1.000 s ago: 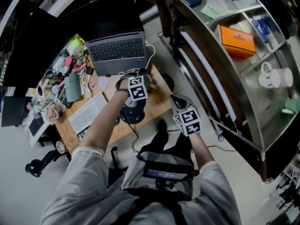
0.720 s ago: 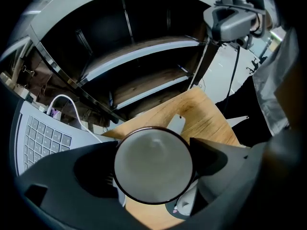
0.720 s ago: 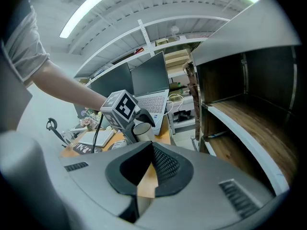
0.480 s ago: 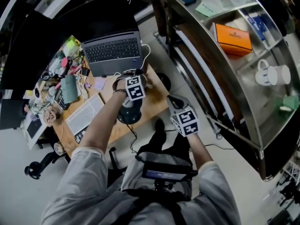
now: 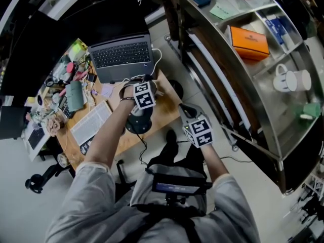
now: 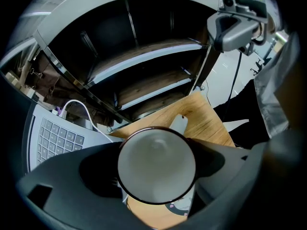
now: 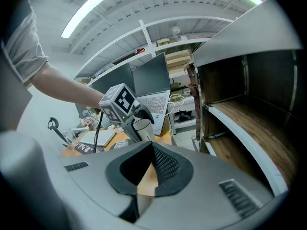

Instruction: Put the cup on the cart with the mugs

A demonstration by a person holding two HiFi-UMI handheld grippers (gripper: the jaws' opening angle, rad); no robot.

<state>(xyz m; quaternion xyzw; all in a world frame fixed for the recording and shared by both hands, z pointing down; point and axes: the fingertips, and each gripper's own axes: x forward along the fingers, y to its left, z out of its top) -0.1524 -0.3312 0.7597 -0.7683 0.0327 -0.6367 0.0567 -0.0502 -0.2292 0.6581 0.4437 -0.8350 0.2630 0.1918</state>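
The cup, white inside with a dark rim, sits between the jaws of my left gripper, and both pads rest against its sides. In the right gripper view the cup stands upright in the left gripper, over the wooden desk's near corner. My right gripper hovers beside the desk's edge, its jaws together on nothing. The metal cart stands to the right. Two white mugs stand on one of its shelves.
A laptop and a white keyboard lie on the desk, with clutter at its left end. The cart also holds an orange box and a green thing. Its lower wooden shelves are close on my right.
Both grippers have drifted slightly to the left in the head view. The left gripper stays over the desk's corner around the cup.
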